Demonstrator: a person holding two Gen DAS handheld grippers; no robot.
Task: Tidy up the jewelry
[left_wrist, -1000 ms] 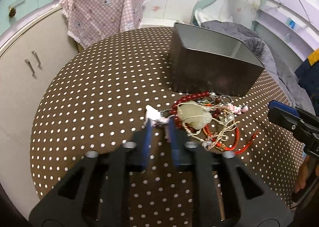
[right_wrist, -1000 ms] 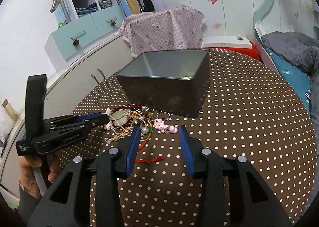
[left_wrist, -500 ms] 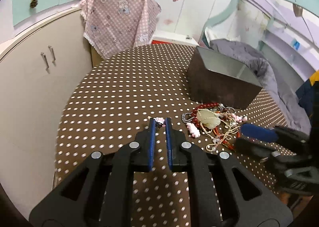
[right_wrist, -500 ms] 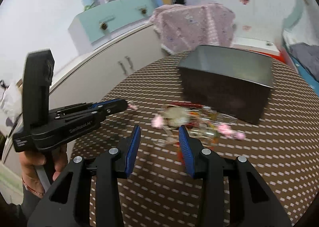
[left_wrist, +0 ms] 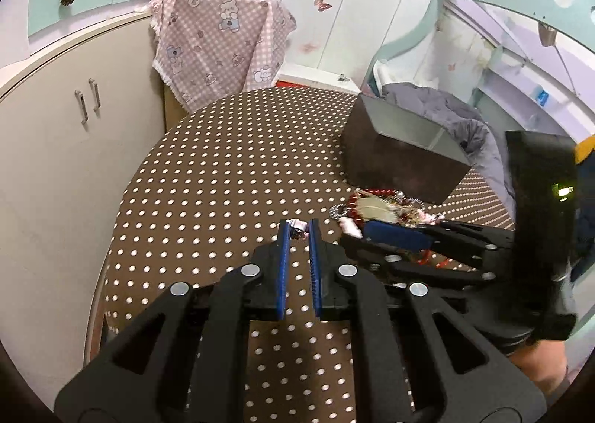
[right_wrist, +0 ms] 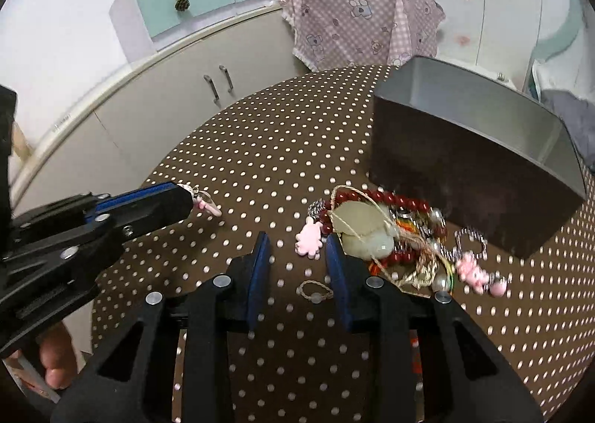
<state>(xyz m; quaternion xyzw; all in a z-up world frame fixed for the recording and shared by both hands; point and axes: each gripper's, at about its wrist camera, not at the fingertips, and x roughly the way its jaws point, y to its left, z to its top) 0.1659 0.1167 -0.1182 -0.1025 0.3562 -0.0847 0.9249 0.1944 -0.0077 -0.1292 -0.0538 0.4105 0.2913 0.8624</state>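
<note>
A tangle of jewelry (right_wrist: 383, 233) with red beads, a pale stone and cords lies on the brown dotted table (right_wrist: 260, 147), in front of an open dark box (right_wrist: 465, 177). My left gripper (left_wrist: 297, 227) is shut on a small pink charm (right_wrist: 204, 201), held to the left of the pile (left_wrist: 375, 205). My right gripper (right_wrist: 297, 240) hovers at the pile's left edge with its jaws closing. A pink hand-shaped charm (right_wrist: 308, 239) lies between its tips, and the pads do not press on it. A small cord ring (right_wrist: 315, 291) lies below, between the fingers.
A pink checked cloth (left_wrist: 223, 39) hangs over something behind the table. Beige cabinets (left_wrist: 55, 125) curve along the left, close to the table's edge. A bed with a grey duvet (left_wrist: 446, 106) stands behind the box (left_wrist: 398, 166).
My left gripper has drawn the pink charm left, away from the pile. My right gripper has swung left to the pile's near-left edge, and its jaws have narrowed.
</note>
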